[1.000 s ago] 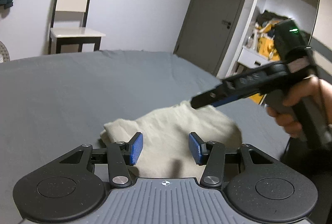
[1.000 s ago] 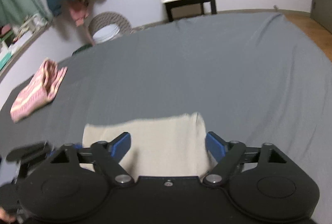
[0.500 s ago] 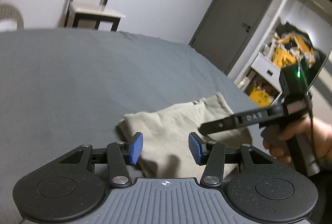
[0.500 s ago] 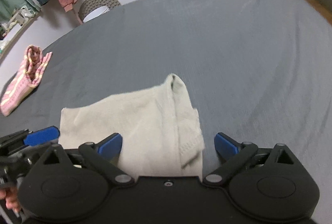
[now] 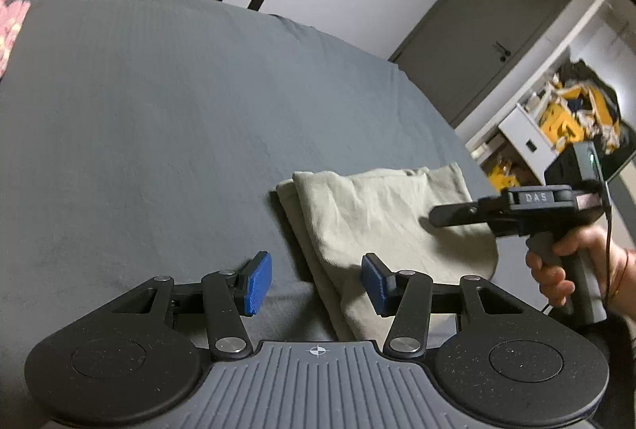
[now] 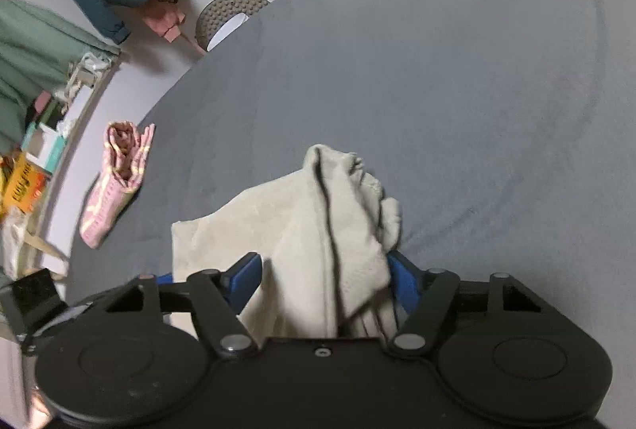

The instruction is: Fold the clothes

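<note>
Left wrist view: beige garment [image 5: 381, 218] is seen folded on the grey bed [image 5: 159, 111].
Left claw [image 5: 316, 284] is held apart over its near edge; right claw [image 6: 324, 280] is spread wide, cloth bunched between, not clamped.

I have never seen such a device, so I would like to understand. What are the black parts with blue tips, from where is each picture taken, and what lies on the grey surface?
No robot here: a person holds a hand tool with two fingers in each hand. Each picture comes from a camera on one tool, looking along its blue-tipped fingers. The left gripper is open and holds nothing. The right gripper, with the hand holding it, has a beige garment between its open fingers; whether they grip it I cannot tell. The garment lies partly folded on a grey bed sheet. A pink folded cloth lies near the edge.
</note>
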Demonstrator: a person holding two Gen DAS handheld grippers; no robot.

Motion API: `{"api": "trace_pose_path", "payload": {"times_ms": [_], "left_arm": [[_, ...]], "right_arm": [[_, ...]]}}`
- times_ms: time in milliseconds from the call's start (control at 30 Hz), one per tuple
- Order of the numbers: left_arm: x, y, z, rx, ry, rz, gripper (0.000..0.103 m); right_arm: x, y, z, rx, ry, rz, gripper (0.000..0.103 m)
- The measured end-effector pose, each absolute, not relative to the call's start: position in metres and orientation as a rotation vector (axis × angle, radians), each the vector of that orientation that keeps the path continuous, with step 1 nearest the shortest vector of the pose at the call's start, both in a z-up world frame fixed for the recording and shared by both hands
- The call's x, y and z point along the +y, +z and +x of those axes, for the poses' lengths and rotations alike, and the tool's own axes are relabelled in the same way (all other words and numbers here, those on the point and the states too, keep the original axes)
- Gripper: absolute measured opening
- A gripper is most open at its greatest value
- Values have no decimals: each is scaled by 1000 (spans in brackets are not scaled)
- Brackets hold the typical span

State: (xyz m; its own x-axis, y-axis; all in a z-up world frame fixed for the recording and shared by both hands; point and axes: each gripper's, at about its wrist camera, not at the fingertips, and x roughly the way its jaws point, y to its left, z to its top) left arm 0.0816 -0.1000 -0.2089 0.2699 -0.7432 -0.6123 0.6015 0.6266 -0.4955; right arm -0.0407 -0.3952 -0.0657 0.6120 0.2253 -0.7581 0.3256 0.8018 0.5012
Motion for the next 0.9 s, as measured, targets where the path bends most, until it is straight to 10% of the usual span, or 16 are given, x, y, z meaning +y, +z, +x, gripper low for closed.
{"api": "trace_pose_path", "payload": {"times_ms": [300,900], "left_arm": [[-103,-208,83,925,-924,-188,50],[-95,-235,85,1160,-947,-655,73]], "right_arm": [[-392,-43,-60,899,-52,606,26],[-386,20,-28,872,-2,808,23]]}}
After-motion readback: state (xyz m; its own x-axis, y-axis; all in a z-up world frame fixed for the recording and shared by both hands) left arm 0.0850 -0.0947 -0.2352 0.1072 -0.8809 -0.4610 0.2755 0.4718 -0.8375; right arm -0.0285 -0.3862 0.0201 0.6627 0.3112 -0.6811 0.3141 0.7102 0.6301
